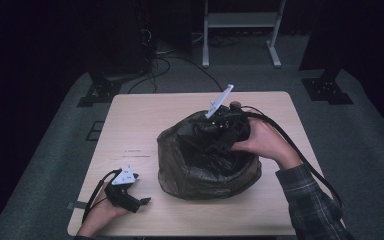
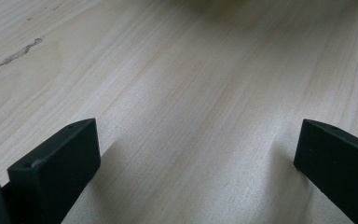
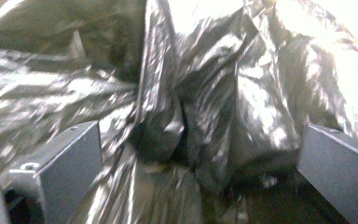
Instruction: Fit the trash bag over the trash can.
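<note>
A black plastic bag [image 1: 207,157] lining a round mesh basket [image 1: 170,175] is being worked on near the middle of the worktop [image 1: 145,120]. The right gripper [image 1: 219,131] is reached down into the mouth of the bag from its far right side, and in the right gripper view its fingers [image 3: 70,158] are seen spread wide apart, with crumpled folds of the bag [image 3: 191,107] lying between them but nothing pinched yet. The left gripper [image 1: 141,201] is rested low on the worktop at the near left corner, well apart from the basket; its fingers [image 2: 60,158] are likewise held wide open over bare wood [image 2: 191,93].

The step in hand is judged to be taking hold of the liner inside the basket. It would be done best if a single thick fold were centred between the fingers before they are closed, so that the slippery film is not merely brushed. The basket is light and could be dragged along, so steadying its rim with the left gripper would probably help.

Whether anything lies at the bottom of the bag cannot be told; dark creased plastic is all that is seen inside
</note>
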The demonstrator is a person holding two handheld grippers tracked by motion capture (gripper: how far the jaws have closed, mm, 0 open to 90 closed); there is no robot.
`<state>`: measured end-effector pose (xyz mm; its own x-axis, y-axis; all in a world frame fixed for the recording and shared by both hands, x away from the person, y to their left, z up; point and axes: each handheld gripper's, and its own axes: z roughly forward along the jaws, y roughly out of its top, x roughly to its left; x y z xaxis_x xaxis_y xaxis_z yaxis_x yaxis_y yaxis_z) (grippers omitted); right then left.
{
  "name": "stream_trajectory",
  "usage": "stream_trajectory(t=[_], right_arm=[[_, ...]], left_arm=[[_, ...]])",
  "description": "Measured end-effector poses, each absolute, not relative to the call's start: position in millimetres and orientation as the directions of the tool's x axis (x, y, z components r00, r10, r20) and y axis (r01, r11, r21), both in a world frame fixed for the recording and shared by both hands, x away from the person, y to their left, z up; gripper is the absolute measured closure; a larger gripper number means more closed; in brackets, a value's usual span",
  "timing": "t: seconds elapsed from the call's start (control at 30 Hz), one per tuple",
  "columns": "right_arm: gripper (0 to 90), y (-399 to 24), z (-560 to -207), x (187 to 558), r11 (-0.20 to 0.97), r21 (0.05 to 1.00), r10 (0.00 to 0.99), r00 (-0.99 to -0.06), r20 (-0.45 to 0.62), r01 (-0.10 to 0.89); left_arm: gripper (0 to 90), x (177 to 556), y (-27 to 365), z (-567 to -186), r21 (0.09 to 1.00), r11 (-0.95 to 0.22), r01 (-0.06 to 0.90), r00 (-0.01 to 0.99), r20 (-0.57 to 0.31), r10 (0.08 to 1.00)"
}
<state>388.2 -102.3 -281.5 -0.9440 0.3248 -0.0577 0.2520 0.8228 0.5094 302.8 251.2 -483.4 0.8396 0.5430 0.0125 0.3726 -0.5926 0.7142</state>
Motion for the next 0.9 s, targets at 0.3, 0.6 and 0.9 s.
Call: stream_trajectory(t=[0.3,0.6,0.9], right_arm=[[0.0,-81,-305,409,0.847,0.442,0.355,-0.933,-0.055,0.296],[0.0,-75,-293,397,0.839,0.477,0.331,-0.941,-0.066,0.262],[0.0,-49,-291,378,0.847,0.493,0.264,-0.963,-0.062,0.2]], left_arm=[[0.0,303,251,-483,0.714,-0.593,0.372,0.84,0.014,0.543],[0.0,303,251,-483,0.714,-0.593,0.372,0.84,0.013,0.543],[0.0,303,251,-483,0.713,-0.594,0.372,0.84,0.013,0.542]])
